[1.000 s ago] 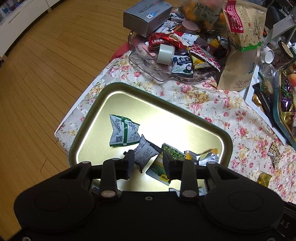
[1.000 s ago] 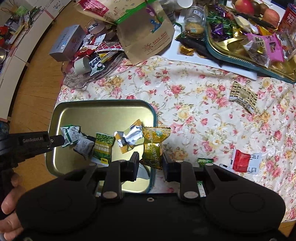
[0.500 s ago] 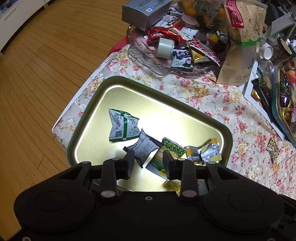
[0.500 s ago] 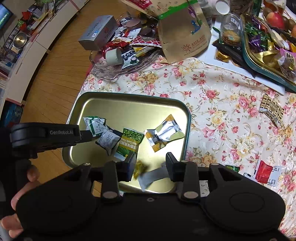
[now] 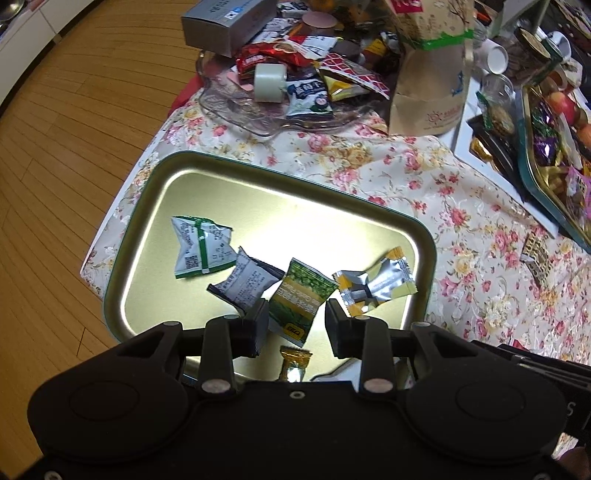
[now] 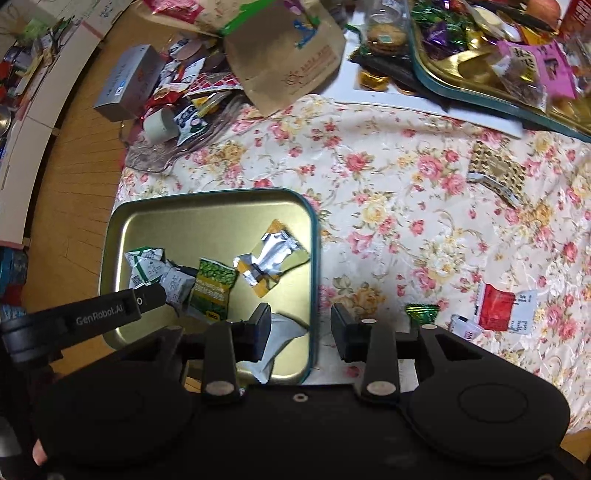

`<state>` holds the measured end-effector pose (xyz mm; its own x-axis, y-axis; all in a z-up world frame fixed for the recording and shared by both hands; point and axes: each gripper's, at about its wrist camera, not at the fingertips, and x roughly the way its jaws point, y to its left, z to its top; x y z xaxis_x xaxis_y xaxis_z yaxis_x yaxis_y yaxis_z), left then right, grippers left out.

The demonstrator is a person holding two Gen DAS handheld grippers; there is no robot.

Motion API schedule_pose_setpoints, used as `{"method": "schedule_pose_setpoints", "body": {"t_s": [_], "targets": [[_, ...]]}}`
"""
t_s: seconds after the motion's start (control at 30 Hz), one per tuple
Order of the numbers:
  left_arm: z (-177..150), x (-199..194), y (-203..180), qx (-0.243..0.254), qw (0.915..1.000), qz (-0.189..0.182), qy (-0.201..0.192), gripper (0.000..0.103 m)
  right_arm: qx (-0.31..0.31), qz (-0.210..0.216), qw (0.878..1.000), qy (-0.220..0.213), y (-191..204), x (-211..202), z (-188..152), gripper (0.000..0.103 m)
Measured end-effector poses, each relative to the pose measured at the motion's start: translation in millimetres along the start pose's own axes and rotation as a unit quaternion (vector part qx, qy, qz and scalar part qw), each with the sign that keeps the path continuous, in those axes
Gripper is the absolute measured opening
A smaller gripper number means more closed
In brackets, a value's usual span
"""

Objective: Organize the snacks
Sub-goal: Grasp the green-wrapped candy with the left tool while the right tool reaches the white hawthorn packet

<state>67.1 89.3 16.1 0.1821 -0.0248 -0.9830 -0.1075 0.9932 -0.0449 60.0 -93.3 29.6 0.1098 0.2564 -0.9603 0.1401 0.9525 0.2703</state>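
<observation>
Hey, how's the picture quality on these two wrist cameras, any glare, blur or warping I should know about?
Left wrist view: strong white glare on the gold tray floor, snack packets sharp, fisheye bends the wooden floor boards. Right wrist view: softer overall, the silver packet by the right gripper looks smeared, the far tray of sweets is hazy, and the edges curve heavily.

A grey box (image 5: 225,22) and tape roll (image 5: 269,82) beside floral tablecloth (image 6: 406,221).
</observation>
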Motion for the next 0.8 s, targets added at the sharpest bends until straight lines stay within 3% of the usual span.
{"method": "schedule_pose_setpoints", "body": {"t_s": [0.37, 0.8], "targets": [[-17, 6, -55, 0.08, 0.9967, -0.005, 0.012, 0.043, 0.067, -0.012, 0.998, -0.001, -61, -12, -6, 0.038], [-51, 24, -142, 0.193, 0.98, -0.027, 0.038, 0.043, 0.16, -0.03, 0.987, -0.002, -154, -25, -23, 0.038]]}}
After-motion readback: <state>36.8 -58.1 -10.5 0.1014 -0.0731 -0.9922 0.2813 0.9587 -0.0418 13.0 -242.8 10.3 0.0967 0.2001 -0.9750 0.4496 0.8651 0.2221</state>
